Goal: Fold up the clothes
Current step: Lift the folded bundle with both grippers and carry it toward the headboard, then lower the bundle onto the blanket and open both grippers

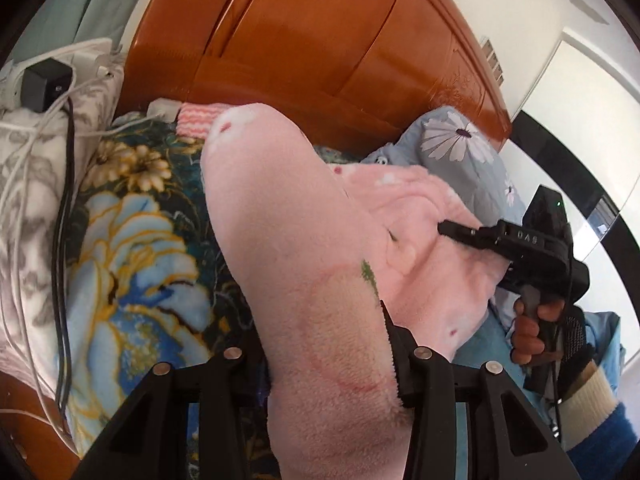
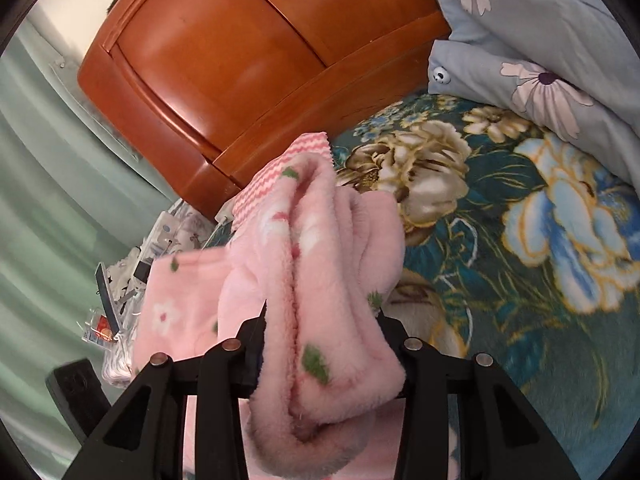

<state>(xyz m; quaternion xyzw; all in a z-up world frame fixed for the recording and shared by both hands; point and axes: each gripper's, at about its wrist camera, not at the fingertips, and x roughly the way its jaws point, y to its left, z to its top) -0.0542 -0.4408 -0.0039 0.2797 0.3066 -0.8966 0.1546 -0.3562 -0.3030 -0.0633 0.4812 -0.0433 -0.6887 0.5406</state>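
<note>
A pink fleece garment point(image 1: 304, 248) with small flower prints hangs between both grippers above the bed. My left gripper point(image 1: 324, 344) is shut on one thick fold of it; the cloth hides the left fingertip. My right gripper point(image 2: 324, 332) is shut on another bunched fold of the same garment point(image 2: 320, 280). In the left wrist view the right gripper point(image 1: 452, 232) shows at the right, its tips pressed into the pink cloth, held by a hand.
A floral blue and teal blanket point(image 2: 500, 220) covers the bed. The orange wooden headboard point(image 1: 320, 40) stands behind. A grey-blue daisy pillow point(image 2: 540, 60) lies at the right. A power strip and cables point(image 1: 52, 80) rest on a grey pillow at left.
</note>
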